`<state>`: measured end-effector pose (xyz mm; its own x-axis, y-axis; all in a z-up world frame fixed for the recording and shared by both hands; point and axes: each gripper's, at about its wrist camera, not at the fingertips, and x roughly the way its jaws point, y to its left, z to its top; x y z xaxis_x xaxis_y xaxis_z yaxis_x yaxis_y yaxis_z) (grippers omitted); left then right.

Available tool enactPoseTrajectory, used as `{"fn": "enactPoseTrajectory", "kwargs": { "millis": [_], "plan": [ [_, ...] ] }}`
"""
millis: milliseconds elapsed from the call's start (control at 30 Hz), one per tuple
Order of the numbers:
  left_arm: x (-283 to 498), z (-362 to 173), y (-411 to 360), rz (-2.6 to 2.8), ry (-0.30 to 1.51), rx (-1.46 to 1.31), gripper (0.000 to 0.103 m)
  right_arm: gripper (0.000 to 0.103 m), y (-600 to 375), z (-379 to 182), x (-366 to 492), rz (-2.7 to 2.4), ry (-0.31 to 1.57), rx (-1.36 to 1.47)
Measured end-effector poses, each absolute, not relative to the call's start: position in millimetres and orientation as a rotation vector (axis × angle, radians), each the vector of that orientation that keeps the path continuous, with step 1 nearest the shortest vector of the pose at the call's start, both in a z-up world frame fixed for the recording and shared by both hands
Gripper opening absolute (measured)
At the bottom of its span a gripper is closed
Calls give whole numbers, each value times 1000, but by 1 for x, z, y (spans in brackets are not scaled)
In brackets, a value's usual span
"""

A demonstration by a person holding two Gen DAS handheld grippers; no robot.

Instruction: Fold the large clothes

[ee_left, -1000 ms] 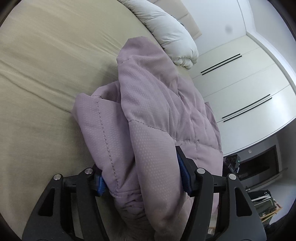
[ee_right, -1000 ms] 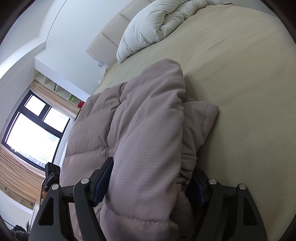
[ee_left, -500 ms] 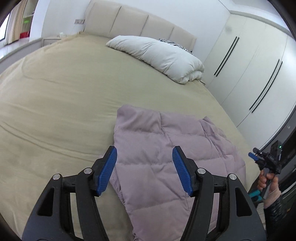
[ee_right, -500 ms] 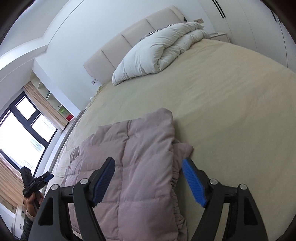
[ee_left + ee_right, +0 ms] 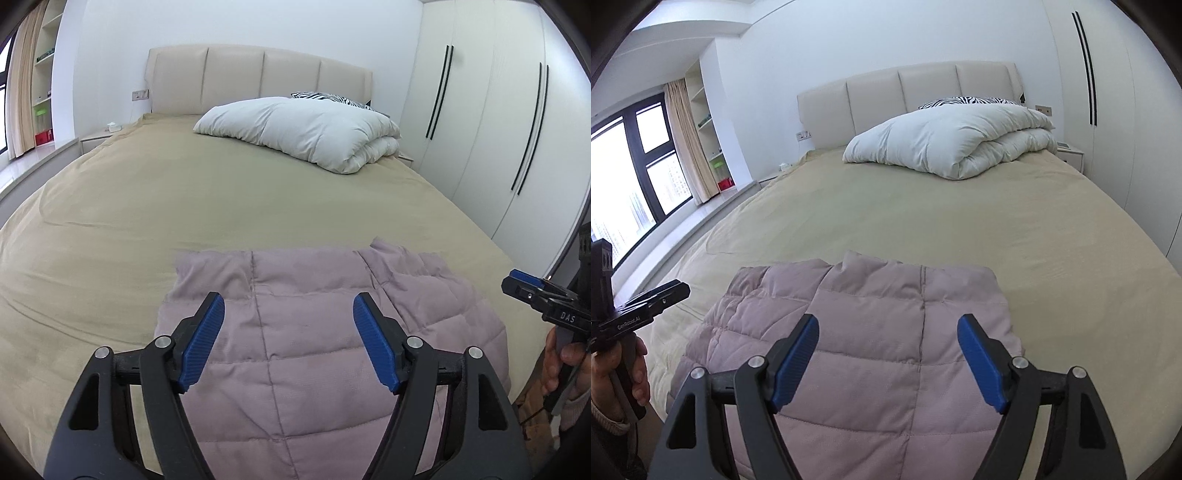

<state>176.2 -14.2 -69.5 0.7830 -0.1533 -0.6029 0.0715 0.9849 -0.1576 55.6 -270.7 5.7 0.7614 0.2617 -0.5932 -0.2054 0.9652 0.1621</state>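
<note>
Lying flat at the foot end of the bed, the quilted mauve jacket sits in a compact, roughly rectangular fold, its far edge pointing toward the headboard. Left gripper hangs above the jacket's left half with jaws spread wide, nothing between the blue pads. Right gripper hangs above the right half, jaws likewise apart and empty; in the left view it shows only side-on at the frame edge. Neither pad appears to touch the fabric.

Judgement: the fold looks finished or close to it. Both tools are probably held back and clear so the padded layers settle without being dragged. One layer toward the window overlaps slightly askew, and puffy filling may spring the stack open. White duvet rests near the headboard, well apart from the jacket.
</note>
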Motion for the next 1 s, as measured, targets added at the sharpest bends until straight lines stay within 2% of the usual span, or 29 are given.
{"fn": "enactPoseTrajectory", "kwargs": {
  "millis": [533, 633, 933, 1000],
  "plan": [
    [215, -158, -25, -23, 777, -63, 72, 80, -239, -41, 70, 196, 779, 86],
    [218, -167, -24, -16, 776, -67, 76, 80, -234, -50, 72, 193, 801, 83],
    [205, -150, -27, 75, 696, 2, 79, 82, -232, -50, 67, 178, 788, 87],
    [195, -135, -28, 106, 632, 12, 86, 84, -231, -46, 63, 169, 771, 83]
  ]
}}
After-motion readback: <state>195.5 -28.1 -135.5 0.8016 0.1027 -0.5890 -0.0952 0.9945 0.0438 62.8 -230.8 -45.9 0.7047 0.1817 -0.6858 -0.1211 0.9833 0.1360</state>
